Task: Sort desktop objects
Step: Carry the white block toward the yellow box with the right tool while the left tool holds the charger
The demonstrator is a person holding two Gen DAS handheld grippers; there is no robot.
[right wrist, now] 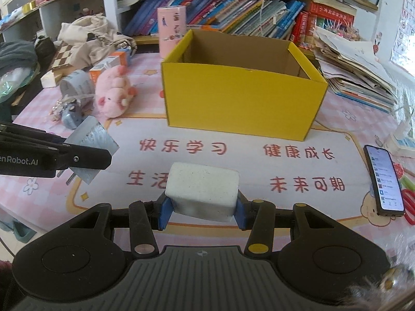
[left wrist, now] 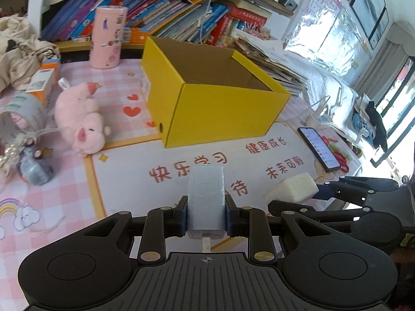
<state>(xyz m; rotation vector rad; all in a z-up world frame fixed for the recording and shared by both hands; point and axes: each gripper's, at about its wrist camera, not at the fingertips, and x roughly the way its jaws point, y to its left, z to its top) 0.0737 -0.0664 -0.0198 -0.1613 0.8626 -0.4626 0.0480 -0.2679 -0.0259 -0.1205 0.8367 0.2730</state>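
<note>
The left gripper [left wrist: 206, 216] has its fingers [left wrist: 182, 217] closed on a pale grey plug adapter [left wrist: 206, 194], which stands upright between the blue pads with its metal prongs pointing back toward the camera. The right gripper [right wrist: 202, 211] has its fingers [right wrist: 165, 213] closed on a white speckled block [right wrist: 203, 188], clamped by its two short ends and tilted slightly. Both are held above the counter [right wrist: 285, 140], which is covered by a pink checked mat with red Chinese lettering.

Straight ahead of both pairs of fingers, well beyond them, an open yellow cardboard box [right wrist: 241, 103] sits on the counter, with nothing visible in the part of its interior that shows. To the left of the fingers lie a pink plush pig [right wrist: 114, 93] and, just behind it, a roll of tape [right wrist: 75, 84]. To the right of the right fingers, a smartphone [right wrist: 384, 180] lies face up with its screen lit. Behind the box, a row of books [right wrist: 233, 7] leans along a shelf.
</note>
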